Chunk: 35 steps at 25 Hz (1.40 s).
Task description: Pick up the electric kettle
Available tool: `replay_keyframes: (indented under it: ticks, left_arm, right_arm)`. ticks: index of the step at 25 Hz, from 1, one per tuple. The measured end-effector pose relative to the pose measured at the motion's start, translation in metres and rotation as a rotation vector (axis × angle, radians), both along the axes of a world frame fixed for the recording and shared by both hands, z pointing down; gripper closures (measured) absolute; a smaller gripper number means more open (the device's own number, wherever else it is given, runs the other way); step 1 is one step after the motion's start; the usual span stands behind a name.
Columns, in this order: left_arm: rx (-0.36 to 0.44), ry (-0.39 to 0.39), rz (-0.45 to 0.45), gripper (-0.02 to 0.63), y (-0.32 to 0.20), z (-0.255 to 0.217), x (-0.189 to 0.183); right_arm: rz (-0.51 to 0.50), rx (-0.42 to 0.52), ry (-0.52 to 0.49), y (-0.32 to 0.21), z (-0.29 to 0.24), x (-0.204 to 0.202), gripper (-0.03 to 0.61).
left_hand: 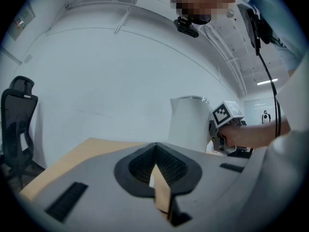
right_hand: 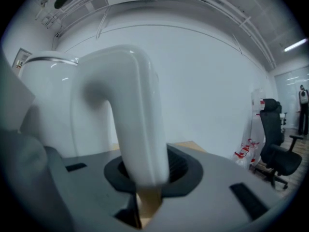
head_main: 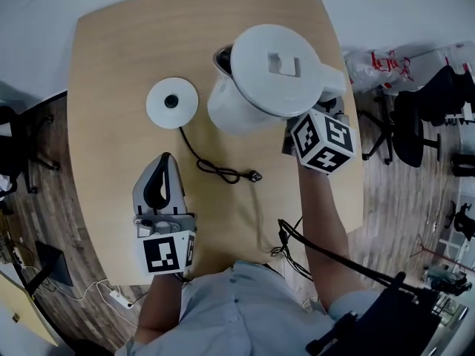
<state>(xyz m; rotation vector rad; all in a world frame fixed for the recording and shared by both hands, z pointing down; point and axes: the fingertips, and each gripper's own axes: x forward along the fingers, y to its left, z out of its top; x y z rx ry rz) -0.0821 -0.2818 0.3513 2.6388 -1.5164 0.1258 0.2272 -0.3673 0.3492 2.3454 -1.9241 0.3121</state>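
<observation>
The left gripper is nearest, over the near left part of the wooden surface. Its fingers are closed together with nothing between them, and they point toward the far edge.

Just beyond its tip a black cord lies loose on the surface. Its plug end rests near the middle, and the other end runs back to the base.

To the right and a little farther off, the right gripper reaches in from the right edge. Its fingers are clamped on the handle of the kettle, with the white bar passing straight down between the dark pads.

The kettle is white with its lid on. It stands over the far right part of the surface, its spout toward the far side and its handle toward the right gripper. It is off the base, just to the right of it and not touching. Whether its bottom touches the surface cannot be told.

The round white base sits flat at the far left centre.

Past the right edge, black chairs stand on the plank floor.
</observation>
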Motion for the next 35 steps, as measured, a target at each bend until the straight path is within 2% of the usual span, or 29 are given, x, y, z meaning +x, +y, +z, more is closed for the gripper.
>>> replay_keyframes:
  ticks: [11,18,25,29,33,35]
  left_arm:
    - [-0.034,-0.026,0.037,0.614,0.001,0.005,0.008]
    - [-0.038,-0.041,0.038,0.614,0.002,0.006,0.007]
    - [-0.036,-0.045,0.026,0.614,0.003,0.007,0.005]
    - [-0.038,-0.043,0.028,0.614,0.007,0.008,0.009]
    - [-0.033,-0.042,0.036,0.614,0.013,0.006,0.013]
    - [-0.025,-0.044,0.039,0.614,0.014,0.003,0.012]
  right_arm:
    - [0.03,-0.042,-0.034,0.022,0.063,0.005,0.512]
    - [0.035,-0.043,-0.005,0.032,0.077,0.002,0.508]
    - [0.042,0.035,0.01,0.035,0.077,-0.001,0.502]
    - [0.027,0.047,-0.015,0.032,0.08,-0.002,0.497]
    - [0.031,-0.022,-0.046,0.039,0.093,-0.002,0.418]
    - [0.021,-0.058,-0.044,0.047,0.103,-0.009,0.411]
